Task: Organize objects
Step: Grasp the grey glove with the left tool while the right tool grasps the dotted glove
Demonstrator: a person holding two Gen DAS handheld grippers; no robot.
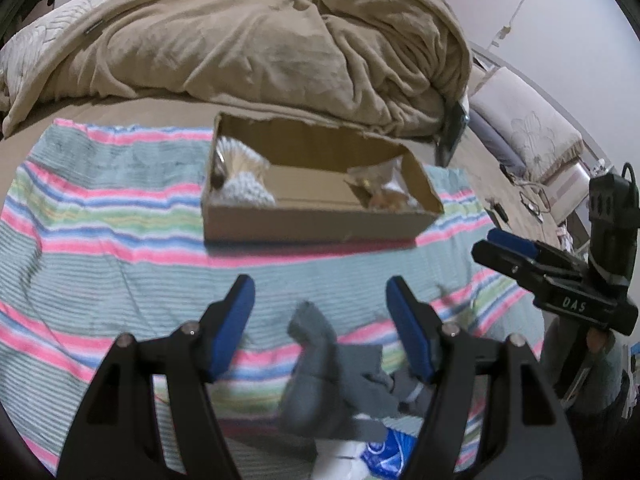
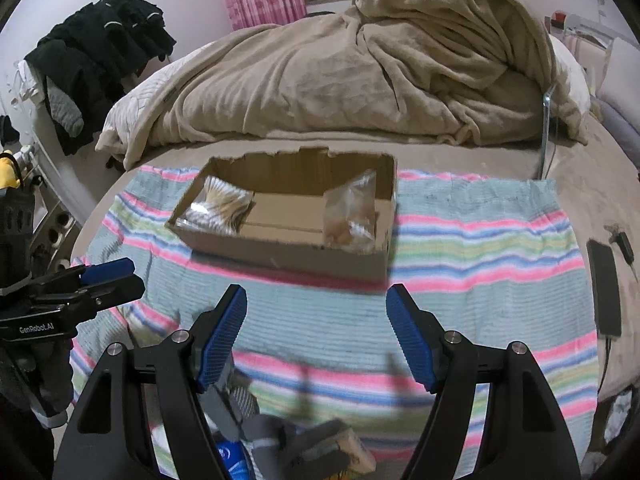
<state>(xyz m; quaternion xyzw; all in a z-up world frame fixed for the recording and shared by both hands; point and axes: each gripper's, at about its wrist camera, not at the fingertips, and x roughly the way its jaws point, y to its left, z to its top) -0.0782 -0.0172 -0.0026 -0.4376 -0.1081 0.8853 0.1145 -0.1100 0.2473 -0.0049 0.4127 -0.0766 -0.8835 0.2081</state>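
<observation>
An open cardboard box (image 1: 312,224) (image 2: 288,248) stands on a striped towel (image 1: 100,248) (image 2: 480,264) on the bed. It holds a bag of cotton swabs (image 1: 244,176) (image 2: 218,208) at its left end and a clear bag of brownish items (image 1: 384,196) (image 2: 352,212) at its right end. My left gripper (image 1: 320,300) is open above a grey sock (image 1: 320,368) near the towel's front edge. My right gripper (image 2: 316,308) is open and empty, with grey socks (image 2: 280,436) and a blue-and-white packet (image 2: 232,456) (image 1: 380,452) below it.
A rumpled tan blanket (image 1: 260,48) (image 2: 360,72) lies behind the box. A phone (image 2: 606,292) with a cable lies on the bed at right. Dark clothes (image 2: 96,56) hang at left. Pillows (image 1: 528,132) lie at right.
</observation>
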